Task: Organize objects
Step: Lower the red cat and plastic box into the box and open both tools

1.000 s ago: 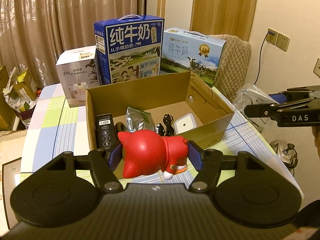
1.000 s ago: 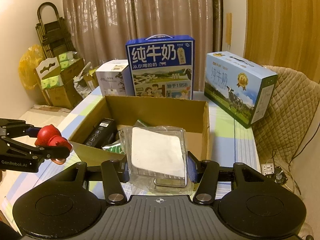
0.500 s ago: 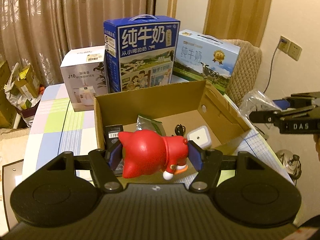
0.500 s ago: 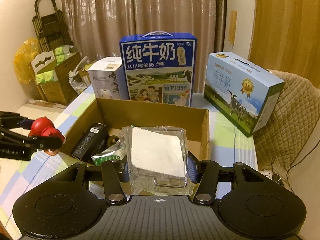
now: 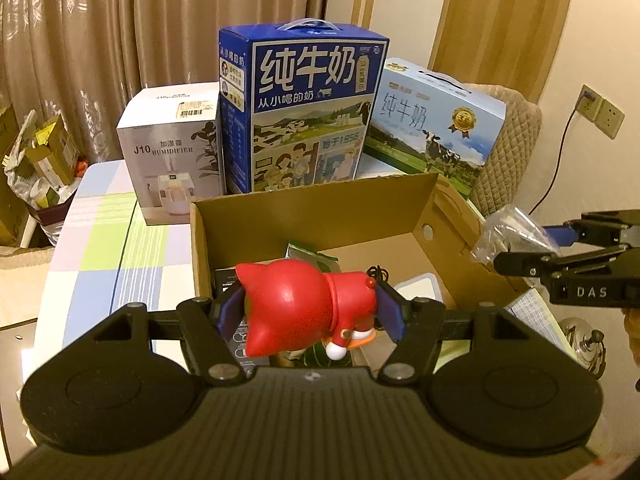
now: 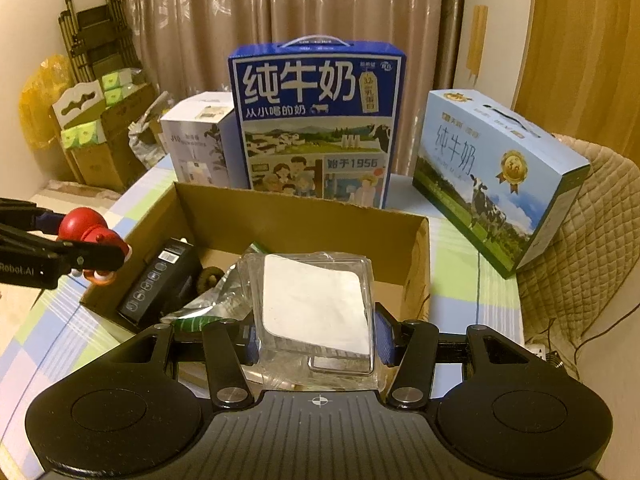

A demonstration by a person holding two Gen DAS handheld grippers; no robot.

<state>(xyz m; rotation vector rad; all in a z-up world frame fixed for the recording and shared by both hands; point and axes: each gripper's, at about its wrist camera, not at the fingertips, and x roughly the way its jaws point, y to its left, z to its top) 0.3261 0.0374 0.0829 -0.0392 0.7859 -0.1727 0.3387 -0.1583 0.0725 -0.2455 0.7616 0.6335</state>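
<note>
Sitting on the table, the cardboard box [image 5: 304, 216] is waiting. Above it the left gripper [image 5: 310, 312] is squeezing a hard, smooth, light red toy [image 5: 304, 308] by its sides. The right gripper [image 6: 316, 340] is pinching a crinkly, slippery clear packet [image 6: 316, 304].

The red cat-shaped figurine [image 5: 304, 312] is smooth glossy plastic with a soft highlight on its back. The clear crinkled plastic bag holding a white square pad [image 6: 316, 312] shines and creases. The open brown box [image 5: 320, 216] is matt corrugated cardboard with a raw rim. The tall dark-blue milk carton [image 5: 308, 112] behind it is glossy printed card. The checked tablecloth [image 5: 104, 232] looks smooth. The far curtains [image 5: 120, 32] are sheeny cloth, and the chair cover [image 6: 592, 248] on the right is quilted beige fabric.
</note>
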